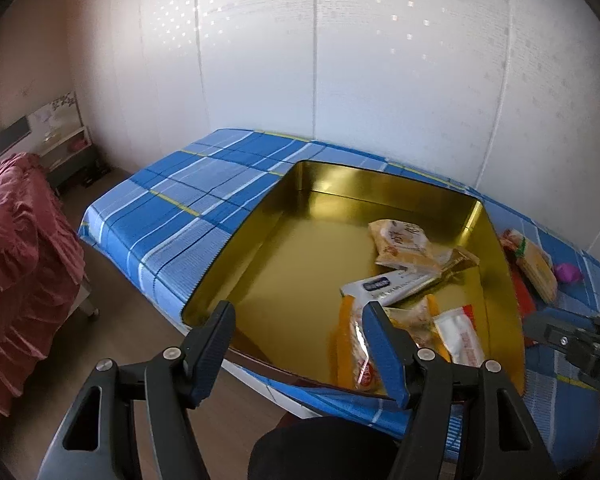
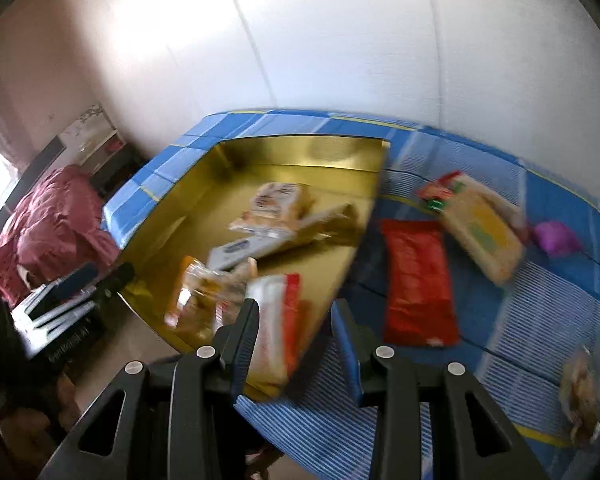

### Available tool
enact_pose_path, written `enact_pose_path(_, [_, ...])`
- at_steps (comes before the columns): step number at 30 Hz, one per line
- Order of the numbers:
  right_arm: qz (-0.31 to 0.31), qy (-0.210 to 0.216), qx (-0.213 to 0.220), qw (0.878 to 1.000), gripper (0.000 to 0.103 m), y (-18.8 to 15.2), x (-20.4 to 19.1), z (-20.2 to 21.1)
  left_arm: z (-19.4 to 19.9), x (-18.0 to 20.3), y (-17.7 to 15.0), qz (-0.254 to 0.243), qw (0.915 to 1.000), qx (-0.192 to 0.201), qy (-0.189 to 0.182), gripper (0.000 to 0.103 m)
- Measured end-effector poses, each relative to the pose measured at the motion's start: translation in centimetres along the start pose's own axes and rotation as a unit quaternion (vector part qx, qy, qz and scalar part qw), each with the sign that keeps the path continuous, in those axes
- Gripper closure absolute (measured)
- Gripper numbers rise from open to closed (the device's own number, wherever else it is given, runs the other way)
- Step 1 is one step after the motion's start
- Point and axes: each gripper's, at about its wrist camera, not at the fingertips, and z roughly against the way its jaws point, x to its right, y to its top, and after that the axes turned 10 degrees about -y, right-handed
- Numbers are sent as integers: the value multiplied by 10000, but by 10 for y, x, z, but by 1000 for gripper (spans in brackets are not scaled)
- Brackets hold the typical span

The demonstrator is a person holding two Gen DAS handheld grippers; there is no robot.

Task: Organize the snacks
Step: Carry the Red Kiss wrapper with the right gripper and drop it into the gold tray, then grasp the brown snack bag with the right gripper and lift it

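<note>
Snacks in crinkly wrappers (image 1: 404, 248) lie in my gold tin (image 1: 284, 280); a red packet (image 2: 418, 280) waits on the cloth. Left gripper (image 1: 298, 330) gapes empty, right gripper (image 2: 296, 324) slightly parted, empty.

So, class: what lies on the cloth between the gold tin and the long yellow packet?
A red packet lies flat on the blue checked cloth between the gold tin and the long yellow packet; the right wrist view shows it best.

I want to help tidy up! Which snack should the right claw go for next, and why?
Probably swing the right claw toward the red packet. The claw looks empty, several snacks already lie in the gold tin, and that packet lies on the blue cloth just beside the tin, closest to the claw.
</note>
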Motion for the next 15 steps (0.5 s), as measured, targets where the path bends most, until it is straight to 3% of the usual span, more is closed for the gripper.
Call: enact_pose_path(15, [-675,-941,95,9932,63,-55,90,33,13,49,1,-717,9967,25,-375,36])
